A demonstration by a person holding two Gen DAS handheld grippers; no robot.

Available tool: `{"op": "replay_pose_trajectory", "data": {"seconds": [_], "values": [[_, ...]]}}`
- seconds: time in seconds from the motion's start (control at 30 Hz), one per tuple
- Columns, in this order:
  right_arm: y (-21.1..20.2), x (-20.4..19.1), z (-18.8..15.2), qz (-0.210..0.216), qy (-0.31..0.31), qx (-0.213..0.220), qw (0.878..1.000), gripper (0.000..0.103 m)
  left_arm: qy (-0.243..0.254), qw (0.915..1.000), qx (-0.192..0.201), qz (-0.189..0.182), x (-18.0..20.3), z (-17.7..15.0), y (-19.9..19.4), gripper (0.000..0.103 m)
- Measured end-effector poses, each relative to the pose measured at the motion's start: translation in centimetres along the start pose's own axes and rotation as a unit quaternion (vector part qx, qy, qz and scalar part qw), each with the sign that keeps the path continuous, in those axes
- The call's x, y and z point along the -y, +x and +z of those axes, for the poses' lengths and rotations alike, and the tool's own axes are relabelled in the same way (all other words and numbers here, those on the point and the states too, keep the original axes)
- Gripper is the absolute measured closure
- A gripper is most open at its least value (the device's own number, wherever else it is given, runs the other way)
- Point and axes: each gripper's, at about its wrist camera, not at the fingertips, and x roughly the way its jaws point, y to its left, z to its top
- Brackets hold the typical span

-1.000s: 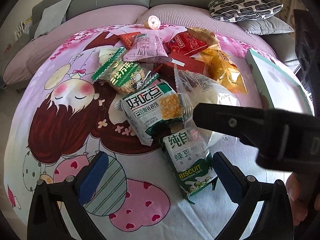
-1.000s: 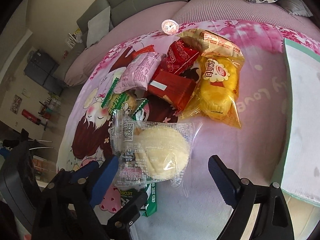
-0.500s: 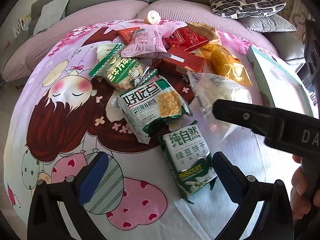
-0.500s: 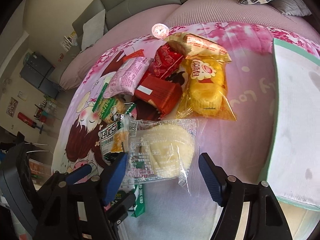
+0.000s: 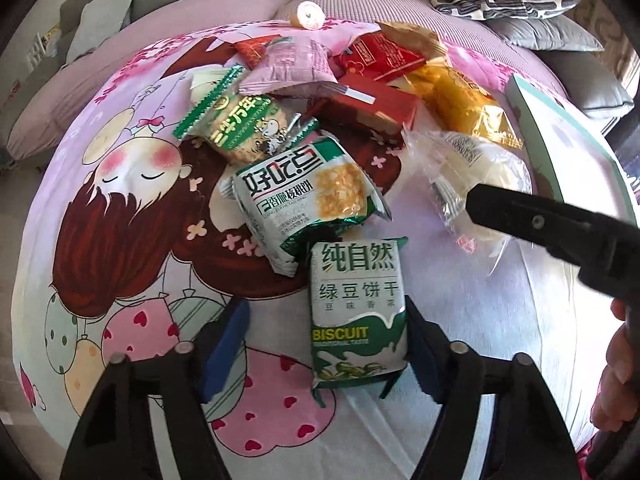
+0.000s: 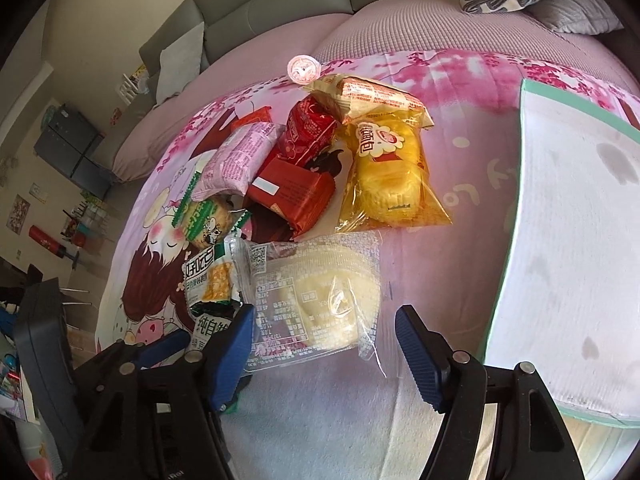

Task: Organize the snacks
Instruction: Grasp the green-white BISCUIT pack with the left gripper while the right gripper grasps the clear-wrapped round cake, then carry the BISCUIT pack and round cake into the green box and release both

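A pile of snack packets lies on a pink cartoon cloth (image 5: 120, 208). Nearest me is a green-and-white biscuit packet (image 5: 358, 312). My left gripper (image 5: 326, 308) points down over it with its jaws closing; the right pad touches the packet's edge and the left pad stands apart from it. A clear bread packet (image 6: 316, 300) sits between the pads of my right gripper (image 6: 326, 314), which is shut on it. One black finger (image 5: 520, 216) of the right gripper crosses that bread packet (image 5: 472, 168) in the left wrist view.
Behind lie a walnut snack packet (image 5: 304, 192), a green cracker packet (image 5: 240, 124), a pink packet (image 5: 292, 64), a red box (image 5: 368, 104), a yellow cake packet (image 6: 388, 176) and a jelly cup (image 6: 303, 69). A white tray with a teal rim (image 6: 568, 240) stands right. Sofa cushions ring the back.
The left jaws have narrowed around the biscuit packet. The right jaws closed in on the bread packet, which shifted right, off the biscuit packet and away from the pile.
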Motion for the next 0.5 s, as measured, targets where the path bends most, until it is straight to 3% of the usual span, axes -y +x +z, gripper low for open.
{"op": "replay_pose_trajectory", "data": {"seconds": [0.23, 0.5], "values": [[0.5, -0.1, 0.1, 0.003, -0.003, 0.002, 1.000, 0.031, -0.006, 0.9999, 0.006, -0.010, -0.5, 0.1, -0.6, 0.058], [0.0, 0.1, 0.0, 0.014, 0.001, 0.006, 1.000, 0.043, -0.010, 0.9998, 0.003, -0.017, -1.2, -0.5, -1.8, 0.061]]}}
